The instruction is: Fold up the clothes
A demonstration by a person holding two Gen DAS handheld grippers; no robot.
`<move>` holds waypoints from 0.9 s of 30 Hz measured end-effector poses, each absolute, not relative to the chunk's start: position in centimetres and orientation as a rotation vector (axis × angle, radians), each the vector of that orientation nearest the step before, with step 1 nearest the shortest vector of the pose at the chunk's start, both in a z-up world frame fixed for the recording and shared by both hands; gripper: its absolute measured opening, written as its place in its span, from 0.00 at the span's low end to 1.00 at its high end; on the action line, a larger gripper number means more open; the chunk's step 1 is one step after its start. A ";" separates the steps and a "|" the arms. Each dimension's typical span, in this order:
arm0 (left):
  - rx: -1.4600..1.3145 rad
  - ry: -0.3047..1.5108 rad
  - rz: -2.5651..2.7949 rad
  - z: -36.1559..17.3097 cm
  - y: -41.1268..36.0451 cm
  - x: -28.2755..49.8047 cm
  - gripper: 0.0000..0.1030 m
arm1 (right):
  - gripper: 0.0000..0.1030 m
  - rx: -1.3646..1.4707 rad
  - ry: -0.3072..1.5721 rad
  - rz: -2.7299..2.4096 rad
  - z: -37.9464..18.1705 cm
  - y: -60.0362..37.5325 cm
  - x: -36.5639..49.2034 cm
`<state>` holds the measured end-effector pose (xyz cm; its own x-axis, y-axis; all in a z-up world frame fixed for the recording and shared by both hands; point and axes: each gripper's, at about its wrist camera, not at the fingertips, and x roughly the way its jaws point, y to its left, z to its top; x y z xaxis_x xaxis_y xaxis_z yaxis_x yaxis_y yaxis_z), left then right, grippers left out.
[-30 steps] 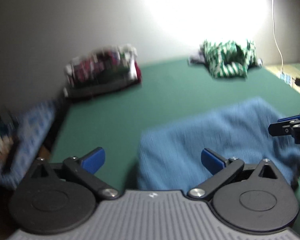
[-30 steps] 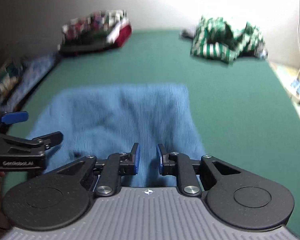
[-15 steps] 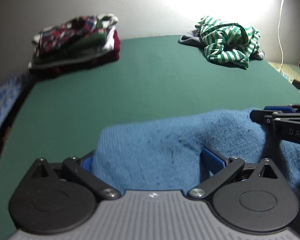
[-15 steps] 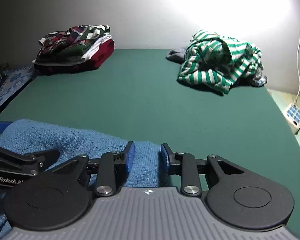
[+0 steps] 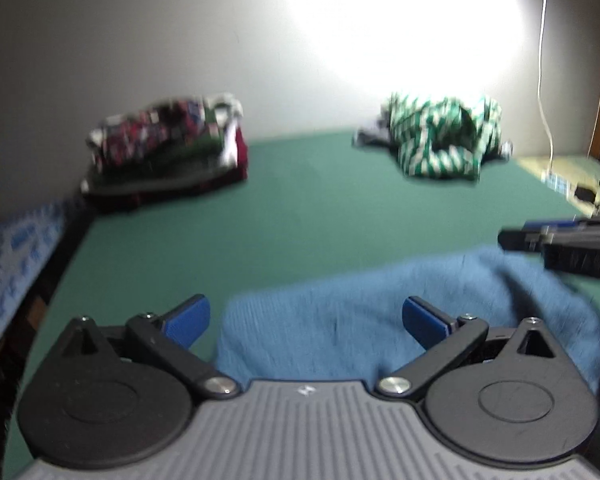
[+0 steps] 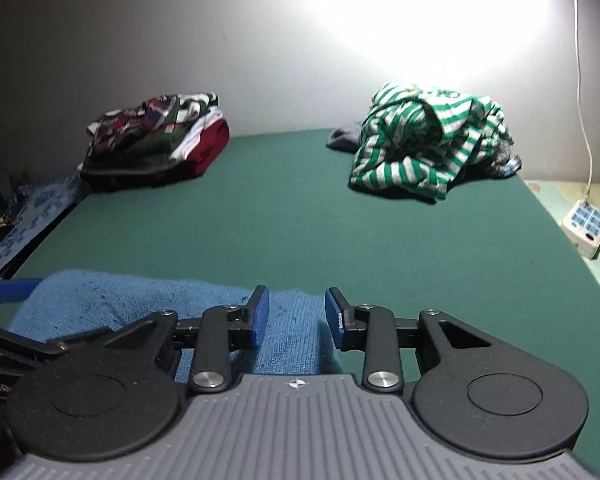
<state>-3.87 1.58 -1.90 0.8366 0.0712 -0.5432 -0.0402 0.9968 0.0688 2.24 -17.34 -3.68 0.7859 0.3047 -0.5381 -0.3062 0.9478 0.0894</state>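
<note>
A blue knit garment (image 5: 340,320) lies flat on the green table (image 5: 300,220) at its near edge. My left gripper (image 5: 306,320) is open wide above the garment's left part, with neither pad pressing on it. At the right edge of the left wrist view the right gripper (image 5: 512,236) hovers over the cloth. In the right wrist view the blue knit garment (image 6: 140,296) runs left from my right gripper (image 6: 296,316), whose pads stand apart over the cloth's right edge without pinching it. The left gripper (image 6: 52,310) shows at the far left.
A stack of folded clothes (image 6: 156,140) sits at the back left by the wall. A crumpled green-and-white striped garment (image 6: 424,140) lies at the back right. A white power strip (image 6: 584,228) and its cord are off the table's right side. Blue patterned fabric (image 6: 32,216) lies left of the table.
My right gripper's pads have spread apart and let go of the blue garment. My left gripper has shifted left, so the cloth no longer covers its left pad.
</note>
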 end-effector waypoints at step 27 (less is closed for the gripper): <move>0.001 0.655 0.295 -5.4 2.0 -0.3 0.99 | 0.29 0.029 0.572 0.268 -5.8 -17.5 3.3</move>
